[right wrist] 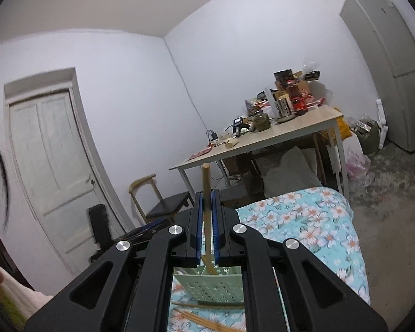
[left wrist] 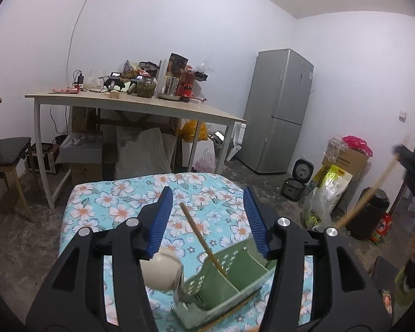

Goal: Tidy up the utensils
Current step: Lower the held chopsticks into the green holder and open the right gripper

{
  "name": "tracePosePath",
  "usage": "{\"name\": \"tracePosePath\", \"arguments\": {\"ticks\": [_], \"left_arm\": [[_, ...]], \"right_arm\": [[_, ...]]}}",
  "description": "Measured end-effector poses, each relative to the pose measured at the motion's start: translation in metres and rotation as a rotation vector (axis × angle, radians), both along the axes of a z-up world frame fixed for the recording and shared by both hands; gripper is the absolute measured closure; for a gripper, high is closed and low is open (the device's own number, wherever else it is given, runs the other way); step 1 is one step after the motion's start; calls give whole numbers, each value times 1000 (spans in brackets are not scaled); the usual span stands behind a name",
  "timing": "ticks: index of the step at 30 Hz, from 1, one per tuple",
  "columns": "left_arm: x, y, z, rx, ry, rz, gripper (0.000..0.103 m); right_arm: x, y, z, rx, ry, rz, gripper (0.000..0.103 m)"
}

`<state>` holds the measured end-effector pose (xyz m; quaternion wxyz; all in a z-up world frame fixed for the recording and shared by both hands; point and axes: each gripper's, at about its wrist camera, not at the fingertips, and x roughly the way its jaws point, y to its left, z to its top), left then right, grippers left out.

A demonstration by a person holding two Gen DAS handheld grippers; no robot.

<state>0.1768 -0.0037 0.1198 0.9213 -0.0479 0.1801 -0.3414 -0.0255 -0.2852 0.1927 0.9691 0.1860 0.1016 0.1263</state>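
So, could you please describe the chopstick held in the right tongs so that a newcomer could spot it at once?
Start at the floral turquoise tablecloth and find the pale green perforated plastic utensil caddy on it. Directly above the caddy, the right tongs grip one light wooden chopstick that stands nearly upright. The other chopsticks lie flat on the cloth.

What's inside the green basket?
In the green basket, one wooden chopstick leans in a compartment beside the divider. A white-handled utensil sits at its end. The left hand-held gripper hides the basket's bottom, so anything else is unseen.
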Motion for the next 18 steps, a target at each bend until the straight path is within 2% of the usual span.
{"name": "tracePosePath", "arguments": {"ticks": [6,11,14,18], "left_arm": [[-28,26,-7,-15,12,-15,44],[-47,45,-27,-5,47,-25,38],[-51,58,-42,22,83,-9,36],[-55,73,-58,22,131,1,34]], "right_arm": [[38,21,3,-81,24,4,97],[69,40,-4,-147,63,11,97],[84,53,-15,-189,91,5,97],[103,63,-42,-190,160,6,96]]}}
